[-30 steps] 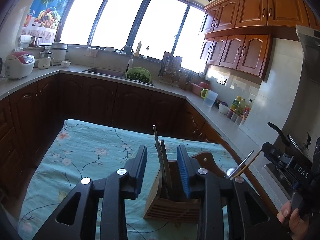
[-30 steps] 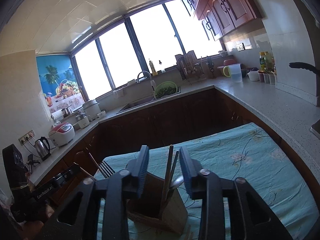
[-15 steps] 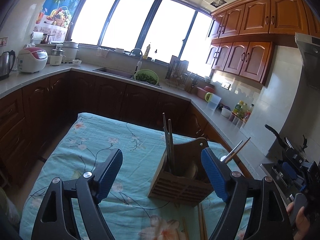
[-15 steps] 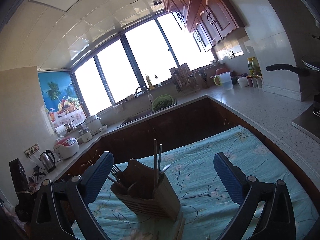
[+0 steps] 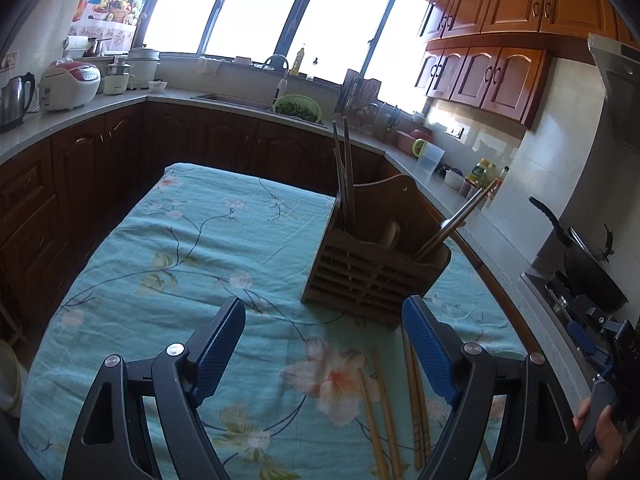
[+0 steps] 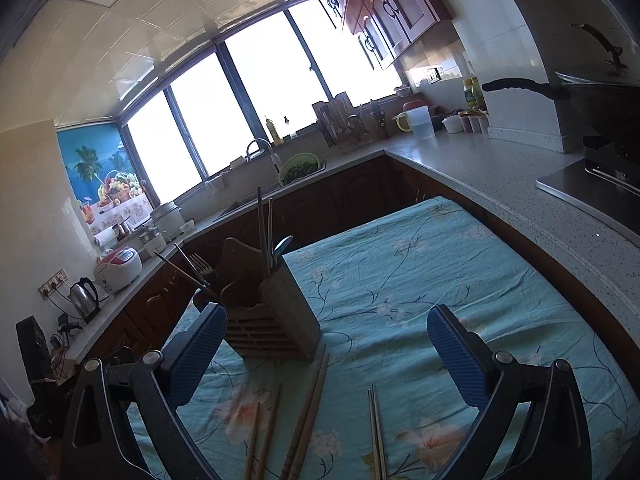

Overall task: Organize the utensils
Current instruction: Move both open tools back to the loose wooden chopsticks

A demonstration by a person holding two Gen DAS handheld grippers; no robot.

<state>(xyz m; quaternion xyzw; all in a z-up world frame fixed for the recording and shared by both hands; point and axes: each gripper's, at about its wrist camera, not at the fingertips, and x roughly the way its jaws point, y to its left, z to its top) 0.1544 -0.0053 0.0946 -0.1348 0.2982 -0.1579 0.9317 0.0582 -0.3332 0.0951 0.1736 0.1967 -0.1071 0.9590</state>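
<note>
Left tongs point(image 5: 324, 344) agape above chopsticks point(image 5: 414, 396); wooden holder point(image 5: 372, 276) beyond

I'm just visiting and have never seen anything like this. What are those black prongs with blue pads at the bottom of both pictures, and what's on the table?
They are two hand-held grippers, no robot arm; a person carries one in each hand. Each picture comes from a camera on one gripper, looking along its fingers. The left gripper and the right gripper are both open and hold nothing. On the floral tablecloth stands a wooden utensil holder with chopsticks and cutlery already in it. Loose wooden chopsticks and a metal pair lie in front of it, not yet put away.
</note>
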